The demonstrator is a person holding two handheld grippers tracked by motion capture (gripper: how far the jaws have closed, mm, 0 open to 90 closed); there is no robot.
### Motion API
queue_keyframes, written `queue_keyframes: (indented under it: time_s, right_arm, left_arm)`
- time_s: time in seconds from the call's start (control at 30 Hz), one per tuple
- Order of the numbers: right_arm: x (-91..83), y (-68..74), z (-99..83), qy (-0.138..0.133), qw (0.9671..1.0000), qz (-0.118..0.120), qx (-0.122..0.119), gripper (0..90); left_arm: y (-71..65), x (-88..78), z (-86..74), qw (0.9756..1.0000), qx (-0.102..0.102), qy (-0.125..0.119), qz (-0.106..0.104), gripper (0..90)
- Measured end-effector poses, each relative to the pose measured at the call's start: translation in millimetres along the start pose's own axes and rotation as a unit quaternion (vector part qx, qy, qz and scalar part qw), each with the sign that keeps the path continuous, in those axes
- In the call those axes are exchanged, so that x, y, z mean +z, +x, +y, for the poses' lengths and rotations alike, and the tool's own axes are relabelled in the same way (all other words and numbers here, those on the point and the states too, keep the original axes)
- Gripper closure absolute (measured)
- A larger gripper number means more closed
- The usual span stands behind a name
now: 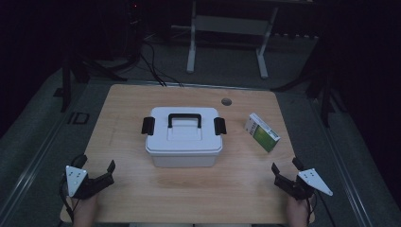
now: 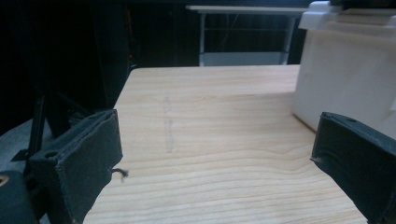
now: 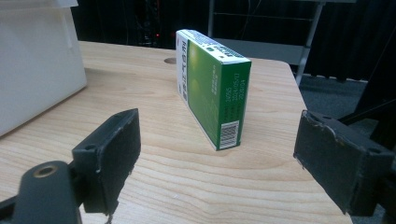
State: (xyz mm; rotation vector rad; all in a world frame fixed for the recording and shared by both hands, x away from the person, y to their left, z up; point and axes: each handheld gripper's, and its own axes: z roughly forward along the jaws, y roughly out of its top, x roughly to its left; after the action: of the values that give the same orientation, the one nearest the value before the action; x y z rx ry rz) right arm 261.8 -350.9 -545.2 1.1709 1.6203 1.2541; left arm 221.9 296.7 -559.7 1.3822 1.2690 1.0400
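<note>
A white lidded box (image 1: 183, 136) with a black handle and two black side latches stands in the middle of the wooden table (image 1: 132, 198). To its right a green and white carton (image 1: 261, 132) stands on its long edge. My left gripper (image 1: 100, 171) rests open near the front left corner, pointing at the box, whose white side (image 2: 345, 74) appears on the right of the left gripper view. At the front right my right gripper (image 1: 285, 170) is open and empty, with the carton (image 3: 210, 88) standing a little beyond its jaws.
A round cable hole (image 1: 226, 101) sits near the table's far edge. Beyond the table are a white desk frame (image 1: 227, 28), dark stands and cables on the floor. Bare wood lies in front of the box and to its left.
</note>
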Motion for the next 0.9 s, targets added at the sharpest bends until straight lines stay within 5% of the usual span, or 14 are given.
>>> queue_keyframes:
  time_s: [0.1, 0.2, 0.4, 0.57, 0.9]
  right_arm:
    - [-1.7, 1.9, 2.1, 0.003, 0.9999, -0.002, 0.012, 14.3]
    - [-3.8, 4.3, 5.2, -0.003, 0.9999, -0.002, 0.01, 14.3]
    - [-6.8, 14.6, 17.1, -0.018, 0.9988, 0.037, 0.026, 12.3]
    - [-2.5, 32.0, 28.6, -0.018, 0.9965, 0.081, 0.01, 12.3]
    - [18.3, 48.1, 35.2, -0.005, 0.9941, 0.107, -0.013, 28.4]
  left_arm:
    - [5.5, -1.2, 2.9, 0.9994, -0.032, 0.007, -0.008, 1.6]
    - [7.2, -1.9, 6.0, 0.9989, -0.04, 0.016, -0.019, 1.6]
    - [3.1, -2.9, 13.1, 0.9977, -0.046, 0.025, -0.044, 1.7]
    - [-4.7, 1.5, 18.1, 0.9968, -0.017, 0.034, -0.07, 3.6]
    - [-16.2, 18.6, 23.3, 0.9927, 0.001, 0.058, -0.106, 7.1]
